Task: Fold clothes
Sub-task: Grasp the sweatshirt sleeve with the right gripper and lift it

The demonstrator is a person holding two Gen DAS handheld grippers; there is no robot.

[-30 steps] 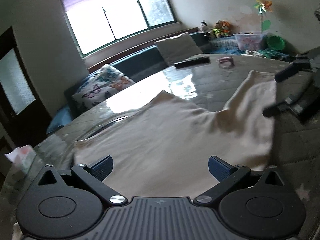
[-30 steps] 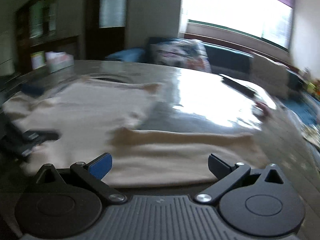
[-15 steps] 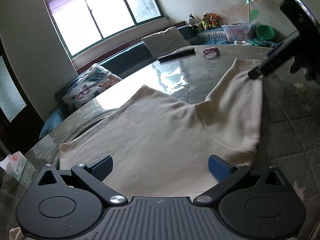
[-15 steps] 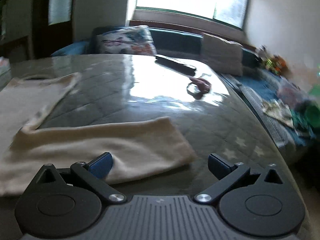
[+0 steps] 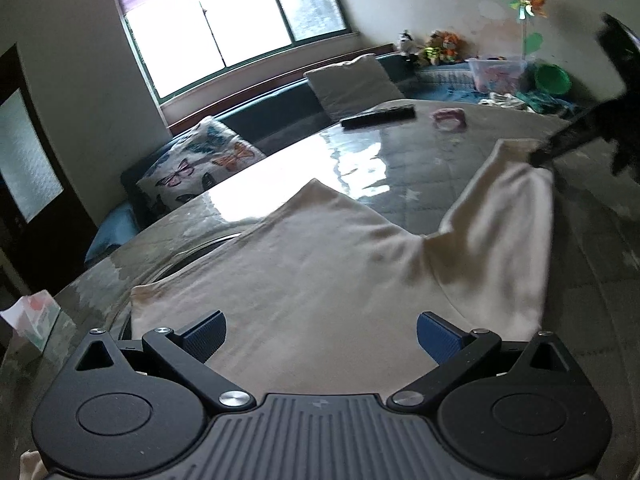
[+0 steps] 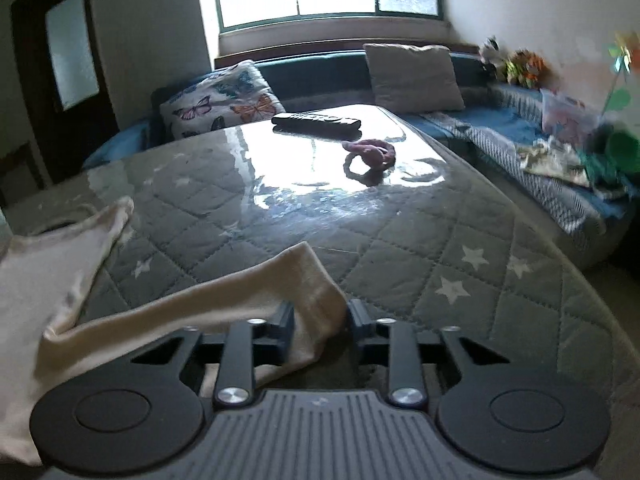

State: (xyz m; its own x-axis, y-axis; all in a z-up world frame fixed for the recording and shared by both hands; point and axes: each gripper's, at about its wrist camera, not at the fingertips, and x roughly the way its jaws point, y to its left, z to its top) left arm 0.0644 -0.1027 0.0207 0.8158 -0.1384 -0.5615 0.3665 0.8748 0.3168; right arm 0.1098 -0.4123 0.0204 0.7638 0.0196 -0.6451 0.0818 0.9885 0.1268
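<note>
Since a second ago the right gripper (image 6: 319, 322) has swung to the sleeve (image 6: 256, 296) end, jaws closing around its cuff. Wide open and empty, the left gripper (image 5: 320, 330) hovers over the cream shirt (image 5: 304, 264), spread flat on the counter (image 6: 440, 248). No fold made yet.

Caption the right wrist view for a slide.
Right gripper closing on the cream shirt's sleeve end on the quilted table.
</note>
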